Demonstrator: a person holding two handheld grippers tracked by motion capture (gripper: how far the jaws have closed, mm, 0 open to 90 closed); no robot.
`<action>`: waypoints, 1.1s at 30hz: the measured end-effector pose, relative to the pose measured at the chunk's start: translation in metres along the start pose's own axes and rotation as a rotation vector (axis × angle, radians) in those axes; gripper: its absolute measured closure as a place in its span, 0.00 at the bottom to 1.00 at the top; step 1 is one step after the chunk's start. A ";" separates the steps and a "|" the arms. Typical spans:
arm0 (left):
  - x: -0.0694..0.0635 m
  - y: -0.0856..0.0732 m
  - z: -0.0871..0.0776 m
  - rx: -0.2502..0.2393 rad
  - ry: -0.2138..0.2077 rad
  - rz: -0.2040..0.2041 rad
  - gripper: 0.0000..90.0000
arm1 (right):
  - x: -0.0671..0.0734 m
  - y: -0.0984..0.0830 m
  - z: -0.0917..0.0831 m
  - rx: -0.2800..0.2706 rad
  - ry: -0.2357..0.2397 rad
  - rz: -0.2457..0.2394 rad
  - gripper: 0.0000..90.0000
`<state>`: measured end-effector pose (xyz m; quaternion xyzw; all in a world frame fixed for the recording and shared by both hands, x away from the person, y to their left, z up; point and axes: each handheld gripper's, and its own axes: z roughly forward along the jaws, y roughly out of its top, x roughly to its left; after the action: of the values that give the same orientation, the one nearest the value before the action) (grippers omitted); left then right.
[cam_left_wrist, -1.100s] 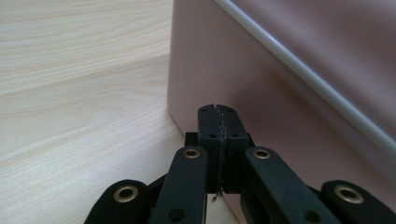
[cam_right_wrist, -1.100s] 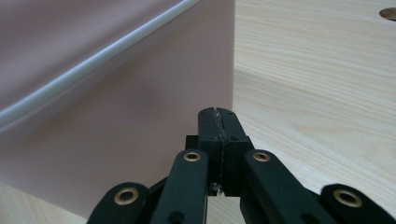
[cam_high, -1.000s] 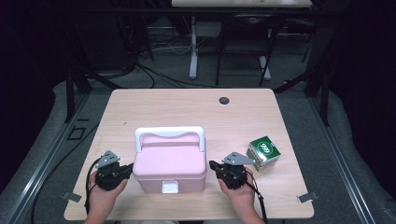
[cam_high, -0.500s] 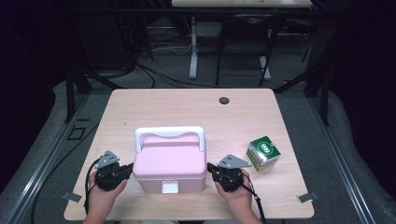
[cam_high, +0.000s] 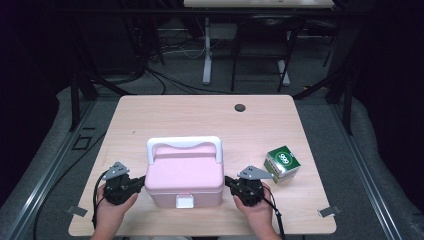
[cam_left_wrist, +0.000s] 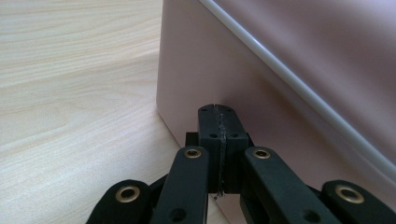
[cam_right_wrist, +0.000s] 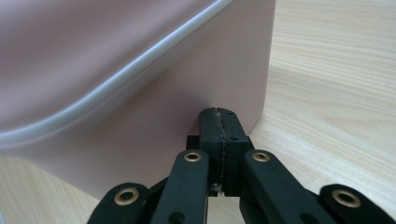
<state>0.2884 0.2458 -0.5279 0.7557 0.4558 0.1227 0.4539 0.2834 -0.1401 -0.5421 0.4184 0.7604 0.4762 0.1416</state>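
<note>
One pink box (cam_high: 185, 175) sits between two closed, empty tools, left tool (cam_high: 141, 181) and right tool (cam_high: 228, 181), beside one green carton (cam_high: 282, 163).

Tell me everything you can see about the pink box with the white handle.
The pink plastic lidded box sits upright near the front middle of the light wooden table. It has rounded corners, a white handle folded toward the back, a white latch at the front, and a pale seam where lid meets base. The lid looks closed. The shut left tool meets its left wall and the shut right tool its right wall.
</note>
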 end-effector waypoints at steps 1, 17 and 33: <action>-0.001 0.000 0.000 -0.001 0.000 -0.004 1.00 | 0.000 0.000 0.000 0.000 0.000 0.000 1.00; -0.014 0.003 0.008 0.020 -0.031 -0.041 1.00 | -0.006 -0.002 -0.015 0.027 -0.026 0.059 1.00; -0.034 0.003 0.015 0.033 -0.077 -0.031 1.00 | -0.016 -0.016 -0.039 0.014 -0.029 0.091 1.00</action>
<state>0.2804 0.2097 -0.5266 0.7602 0.4517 0.0789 0.4602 0.2614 -0.1789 -0.5387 0.4604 0.7417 0.4708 0.1277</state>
